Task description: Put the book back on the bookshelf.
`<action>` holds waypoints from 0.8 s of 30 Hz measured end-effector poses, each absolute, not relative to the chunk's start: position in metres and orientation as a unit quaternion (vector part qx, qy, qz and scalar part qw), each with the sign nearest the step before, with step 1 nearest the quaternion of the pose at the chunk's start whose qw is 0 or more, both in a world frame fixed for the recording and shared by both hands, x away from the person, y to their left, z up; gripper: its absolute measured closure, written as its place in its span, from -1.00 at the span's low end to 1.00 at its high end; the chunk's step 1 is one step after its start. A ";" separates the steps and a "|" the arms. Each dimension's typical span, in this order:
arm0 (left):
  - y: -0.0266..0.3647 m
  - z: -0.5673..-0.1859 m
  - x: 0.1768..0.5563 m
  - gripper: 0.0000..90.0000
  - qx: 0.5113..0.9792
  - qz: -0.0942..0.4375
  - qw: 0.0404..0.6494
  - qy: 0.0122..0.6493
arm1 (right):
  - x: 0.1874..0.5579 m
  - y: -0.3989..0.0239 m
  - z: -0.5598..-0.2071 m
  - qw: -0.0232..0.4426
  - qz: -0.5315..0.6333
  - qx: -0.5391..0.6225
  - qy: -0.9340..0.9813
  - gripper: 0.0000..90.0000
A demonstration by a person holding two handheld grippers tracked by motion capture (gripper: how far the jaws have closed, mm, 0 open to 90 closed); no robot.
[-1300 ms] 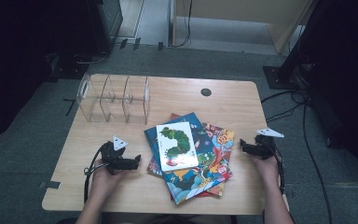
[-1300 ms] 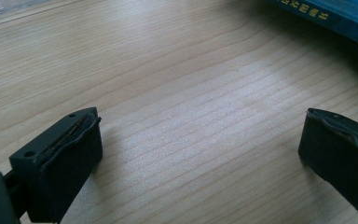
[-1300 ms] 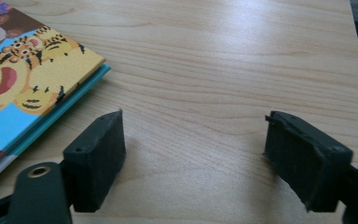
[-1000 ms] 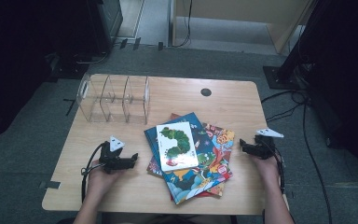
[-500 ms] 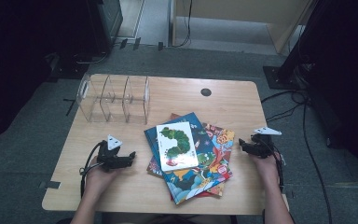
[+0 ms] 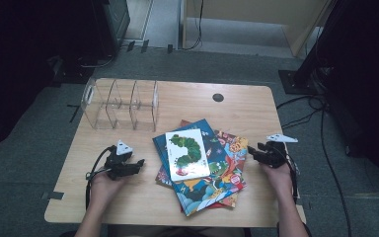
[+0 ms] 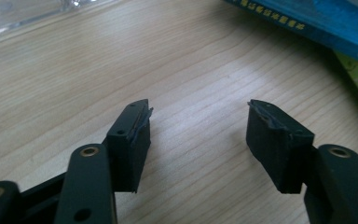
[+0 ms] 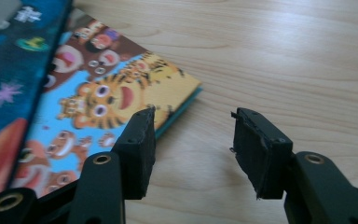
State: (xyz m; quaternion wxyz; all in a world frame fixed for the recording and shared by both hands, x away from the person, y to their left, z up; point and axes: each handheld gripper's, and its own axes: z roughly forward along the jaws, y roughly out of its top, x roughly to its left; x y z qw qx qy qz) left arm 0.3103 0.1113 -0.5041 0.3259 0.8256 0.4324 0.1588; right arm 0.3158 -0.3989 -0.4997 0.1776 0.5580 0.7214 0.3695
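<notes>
A pile of picture books lies at the table's middle. A white caterpillar book [image 6: 187, 154] is on top, over a blue book [image 6: 211, 143] and a tiger-cover book [image 6: 233, 147]. My left gripper [image 6: 137, 166] rests on the wood left of the pile, pointing toward it. In the left gripper view the left gripper [image 7: 198, 109] is open over bare wood, with the blue book's edge [image 7: 307, 21] beyond. My right gripper [image 6: 250, 152] sits right of the pile. In the right gripper view the right gripper [image 8: 193, 114] is open at the tiger book's corner [image 8: 121, 93]. Both pairs of jaws have just been closing, with nothing between them.
A clear acrylic rack [image 6: 121, 104] with several upright dividers stands at the table's back left. A round cable hole [image 6: 218, 97] sits near the back edge. Bare wooden table [image 6: 256, 113] surrounds the pile. Cables trail from both grippers toward the person's forearms.
Both hands have stayed beside the book pile. The books and the rack have not moved.
</notes>
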 end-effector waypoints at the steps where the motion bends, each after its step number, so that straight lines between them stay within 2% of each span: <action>1: 0.111 -0.503 0.310 -0.04 0.826 0.157 0.329 0.430 | 0.315 -0.397 -0.499 0.170 0.373 0.557 0.722 0.10; 6: 0.107 -0.498 0.309 0.03 0.828 0.156 0.338 0.419 | 0.312 -0.388 -0.495 0.174 0.372 0.539 0.735 0.21; 8: 0.105 -0.495 0.308 0.21 0.824 0.157 0.349 0.417 | 0.310 -0.384 -0.492 0.172 0.383 0.534 0.734 0.33; 13: 0.106 -0.491 0.308 0.41 0.811 0.124 0.370 0.436 | 0.307 -0.376 -0.489 0.152 0.385 0.529 0.741 0.51; 14: 0.104 -0.490 0.309 0.44 0.814 0.126 0.361 0.436 | 0.306 -0.372 -0.487 0.144 0.387 0.525 0.744 0.59; 20: 0.096 -0.488 0.311 0.58 0.823 0.124 0.353 0.427 | 0.302 -0.361 -0.485 0.132 0.393 0.507 0.756 0.78; 21: 0.093 -0.485 0.309 0.78 0.827 0.120 0.356 0.417 | 0.302 -0.355 -0.484 0.129 0.396 0.496 0.762 0.87; 24: 0.090 -0.483 0.308 0.91 0.832 0.117 0.359 0.407 | 0.301 -0.351 -0.483 0.127 0.401 0.489 0.764 0.93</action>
